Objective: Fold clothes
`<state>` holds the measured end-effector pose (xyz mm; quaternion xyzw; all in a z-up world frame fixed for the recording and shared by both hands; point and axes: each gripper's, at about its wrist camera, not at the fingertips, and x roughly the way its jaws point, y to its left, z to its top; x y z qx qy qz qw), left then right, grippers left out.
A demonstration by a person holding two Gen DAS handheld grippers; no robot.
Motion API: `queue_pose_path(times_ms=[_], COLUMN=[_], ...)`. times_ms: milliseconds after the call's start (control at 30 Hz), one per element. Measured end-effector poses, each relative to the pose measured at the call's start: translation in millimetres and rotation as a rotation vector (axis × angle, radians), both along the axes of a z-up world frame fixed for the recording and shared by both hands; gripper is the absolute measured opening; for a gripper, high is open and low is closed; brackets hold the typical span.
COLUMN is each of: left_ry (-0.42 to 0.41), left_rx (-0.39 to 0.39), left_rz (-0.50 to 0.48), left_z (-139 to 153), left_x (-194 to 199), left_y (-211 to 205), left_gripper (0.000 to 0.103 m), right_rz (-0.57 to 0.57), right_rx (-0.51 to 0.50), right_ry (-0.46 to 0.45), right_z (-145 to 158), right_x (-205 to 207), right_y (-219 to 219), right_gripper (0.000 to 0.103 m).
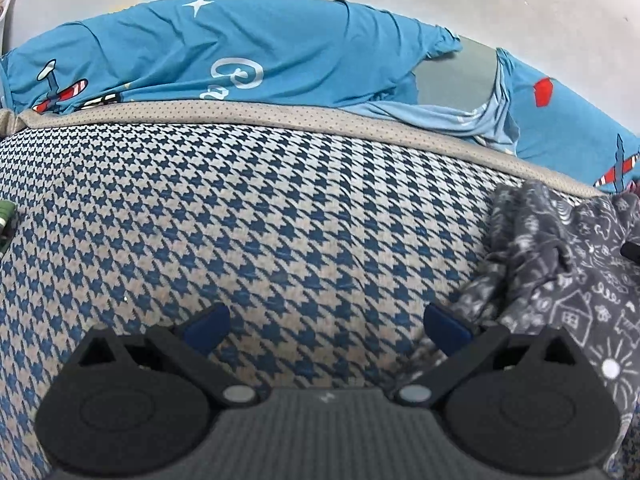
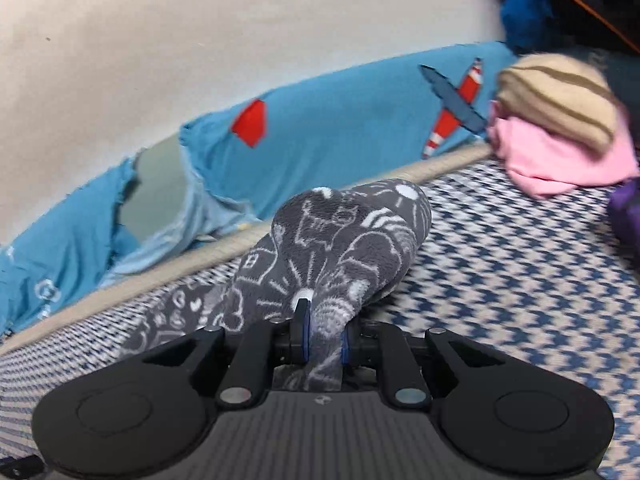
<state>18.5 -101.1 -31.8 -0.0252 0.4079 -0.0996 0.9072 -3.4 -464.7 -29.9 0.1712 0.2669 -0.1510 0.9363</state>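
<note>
A dark grey fleece garment with white doodle prints (image 2: 340, 236) lies bunched on the blue-and-white houndstooth bed cover (image 2: 500, 272). My right gripper (image 2: 323, 334) is shut on a fold of it, and the cloth bulges up in front of the blue pads. In the left wrist view the same garment (image 1: 560, 276) lies crumpled at the right. My left gripper (image 1: 326, 328) is open and empty over the bare houndstooth cover (image 1: 260, 220), its right fingertip (image 1: 446, 328) close to the garment's edge.
A blue sheet with aeroplane prints (image 1: 260, 52) runs along the white wall behind the bed, torn at one spot (image 1: 452, 76). At the far right a beige striped garment (image 2: 556, 96) lies on a pink one (image 2: 560, 160). A purple item (image 2: 626, 216) is beside them.
</note>
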Motion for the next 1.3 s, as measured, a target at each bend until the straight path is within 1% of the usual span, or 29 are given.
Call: queue_pose_path(times_ms=[67,167,267,400,500,600,700,867,1033,1100,1167,1300], left_ry=[0.009,0.019,0.012,0.015,0.019,0.024,0.029,0.041,0.052,0.059,0.062,0.062], left_rx=[0.006,0.015,0.044,0.06,0.074,0.085,0.095,0.109,0.127,0.136,0.145,0.153], left_rz=[0.0,-0.008,-0.012,-0.009,0.001,0.012,0.021,0.033,0.038,0.039,0.037,0.036], left_z=[-2,-5,-8,-13,-16,-19,-23,-28,-33,-35,-36,-37], left_x=[-2,-4,-7,-5,-3,0,2,6,10,10,11,10], left_y=[-1,-4,-7,-9,-9,-8,-7,-6,-7,-8,-9,-10], left_gripper=[0.103,0.103,0.103,0.103,0.103,0.103,0.103,0.103,0.103,0.103,0.103,0.103], right_rz=[-0.007,-0.01,-0.013,-0.033,-0.041,-0.049,-0.049,-0.047,-0.011,0.008,0.027,0.077], right_rx=[-0.024,-0.024,-0.012,0.004,-0.028,-0.059,-0.068,-0.041,-0.037,-0.027,-0.015,-0.004], right_ry=[0.032,0.083,0.122,0.122,0.114,0.107,0.094,0.091,0.069,0.061,0.055,0.053], right_z=[-5,-17,-25,-23,-16,-9,-4,-2,4,6,8,10], right_x=[-2,0,2,-6,-13,-20,-26,-35,-44,-48,-52,-58], right_y=[-2,-5,-9,-14,-11,-8,-6,-3,10,16,23,38], right_gripper=[0.014,0.015,0.017,0.026,0.031,0.031,0.032,0.032,0.034,0.038,0.04,0.04])
